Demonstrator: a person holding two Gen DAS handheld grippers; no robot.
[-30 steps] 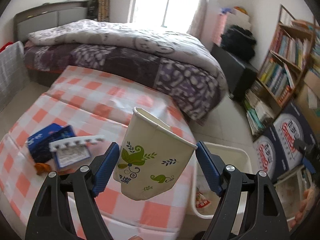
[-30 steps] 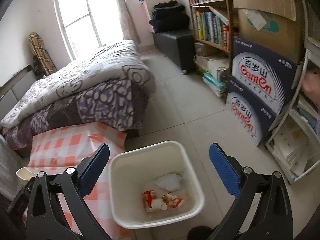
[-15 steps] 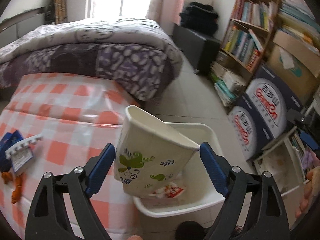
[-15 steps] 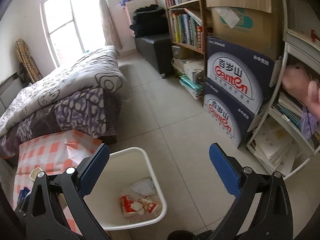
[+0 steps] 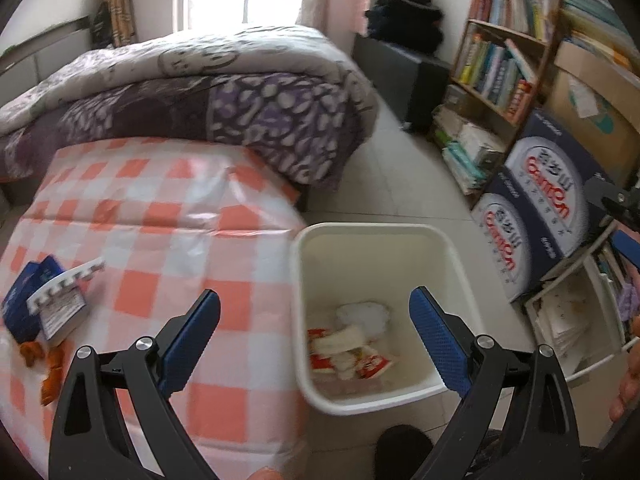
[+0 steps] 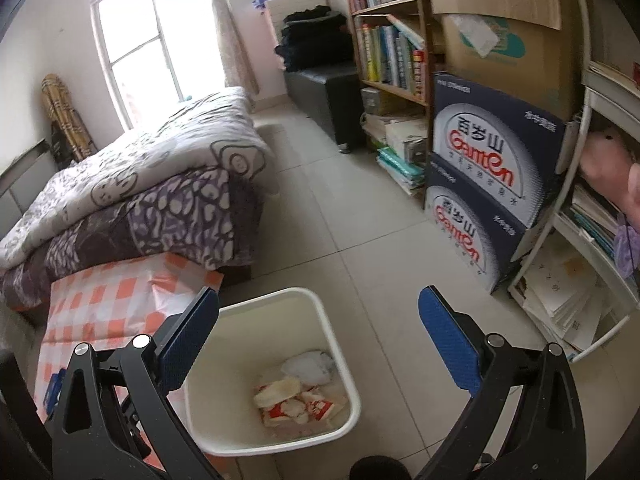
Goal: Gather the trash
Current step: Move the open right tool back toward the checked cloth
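A white trash bin [image 5: 460, 256] stands on the floor beside the checkered table [image 5: 160, 216]. In it lie red-and-white wrappers [image 5: 348, 356], a crumpled white paper [image 5: 364, 316] and a paper cup [image 6: 280, 390]. My left gripper [image 5: 314, 332] is open and empty, above the bin's left rim. My right gripper [image 6: 320, 344] is open and empty, above the bin [image 6: 320, 308], which also shows in the right wrist view. On the table's left lie a blue box [image 5: 28, 300], a white toothed strip [image 5: 64, 284] and orange scraps [image 5: 40, 360].
A bed with a purple quilt [image 5: 200, 92] lies behind the table. Bookshelves [image 5: 508, 52] and stacked dark blue cartons [image 6: 480, 184] line the right side. A white wire rack with papers [image 6: 568, 300] stands right of the bin. Tiled floor [image 6: 360, 240] lies between.
My left gripper swung right over the bin, opened and let go of the paper cup, which now lies in the bin. My right gripper stayed open, shifting slightly.
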